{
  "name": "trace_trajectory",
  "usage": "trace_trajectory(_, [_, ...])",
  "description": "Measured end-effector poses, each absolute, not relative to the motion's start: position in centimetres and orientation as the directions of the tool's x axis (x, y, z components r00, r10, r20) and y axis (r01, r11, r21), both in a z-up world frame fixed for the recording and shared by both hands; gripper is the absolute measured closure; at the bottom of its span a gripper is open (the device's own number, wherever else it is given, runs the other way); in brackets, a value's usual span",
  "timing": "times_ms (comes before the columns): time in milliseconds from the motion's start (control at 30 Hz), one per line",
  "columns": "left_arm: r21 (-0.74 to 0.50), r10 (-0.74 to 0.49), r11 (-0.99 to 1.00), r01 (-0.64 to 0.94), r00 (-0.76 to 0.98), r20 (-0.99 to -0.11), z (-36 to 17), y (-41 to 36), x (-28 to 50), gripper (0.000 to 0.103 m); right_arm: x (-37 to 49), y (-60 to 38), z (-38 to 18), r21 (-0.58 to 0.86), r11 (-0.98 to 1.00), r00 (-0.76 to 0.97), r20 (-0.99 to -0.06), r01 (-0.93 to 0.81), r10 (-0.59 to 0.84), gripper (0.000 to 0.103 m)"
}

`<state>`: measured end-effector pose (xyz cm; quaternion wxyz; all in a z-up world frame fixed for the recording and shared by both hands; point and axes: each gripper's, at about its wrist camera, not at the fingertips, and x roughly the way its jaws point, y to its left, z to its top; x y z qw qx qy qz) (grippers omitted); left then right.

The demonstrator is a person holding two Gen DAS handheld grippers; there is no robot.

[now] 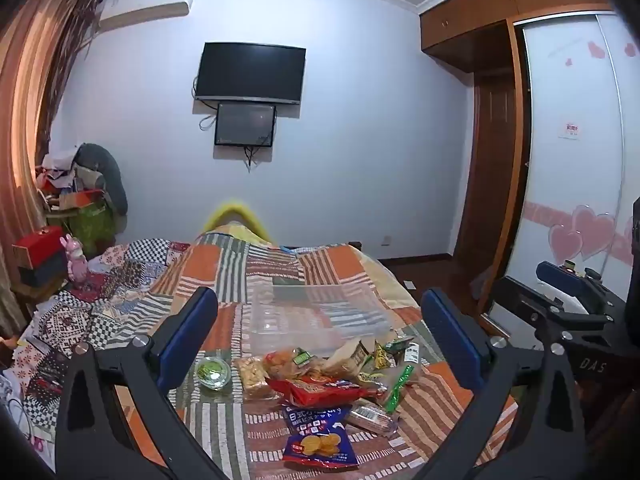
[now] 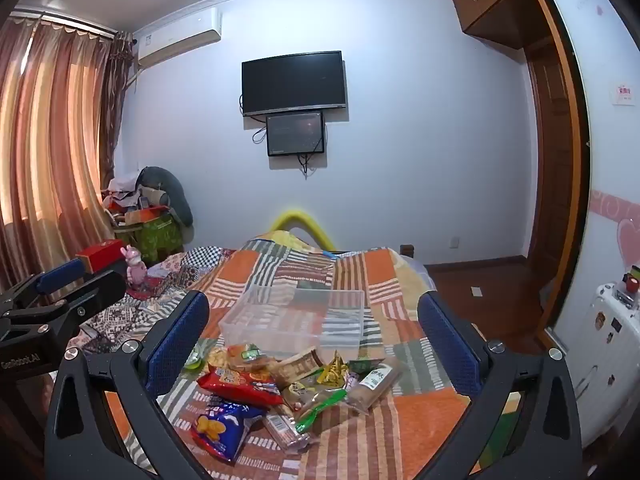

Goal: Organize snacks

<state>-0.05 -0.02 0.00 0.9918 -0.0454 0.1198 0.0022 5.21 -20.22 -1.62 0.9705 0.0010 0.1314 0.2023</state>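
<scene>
A pile of snack packets point(image 1: 320, 376) lies on the patchwork bedspread point(image 1: 224, 272): a blue cracker bag point(image 1: 318, 434), a red bag point(image 1: 320, 390) and a round green cup point(image 1: 213, 372) at its left. Behind the pile stands an empty clear plastic box point(image 1: 316, 316). In the right wrist view the pile point(image 2: 288, 384), blue bag point(image 2: 222, 426), red bag point(image 2: 240, 384) and box point(image 2: 296, 320) show too. My left gripper point(image 1: 320, 340) is open and empty above the pile. My right gripper point(image 2: 312, 344) is open and empty, also above it.
A pink toy point(image 1: 74, 260) and boxes point(image 1: 38, 252) sit at the bed's left. A wardrobe with sliding doors point(image 1: 568, 160) stands right. A white appliance point(image 2: 604, 356) is at the right edge. A TV point(image 1: 250, 72) hangs on the far wall.
</scene>
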Motion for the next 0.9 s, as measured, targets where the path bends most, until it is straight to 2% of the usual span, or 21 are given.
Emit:
trace_trajectory(133, [-0.045,0.028,0.998,-0.039,0.977,-0.21,0.1,-0.6,-0.9,0.0,5.3,-20.2,-1.7,0.07,0.918,0.88,-0.261,-0.391,0.395,0.0])
trace_trajectory(233, [-0.036,0.024,0.999,-0.034,0.969,-0.244,-0.3,-1.0,0.2,0.0,5.3,-20.2,-1.4,0.069,0.918,0.883,-0.255,-0.391,0.395,0.0])
trace_trajectory(900, [-0.065,0.013,0.997,-0.029,0.973,-0.232,-0.2,-0.5,0.2,0.0,5.2,-20.5,-1.6,0.09,0.912,0.879,-0.247,-0.399,0.409,0.0])
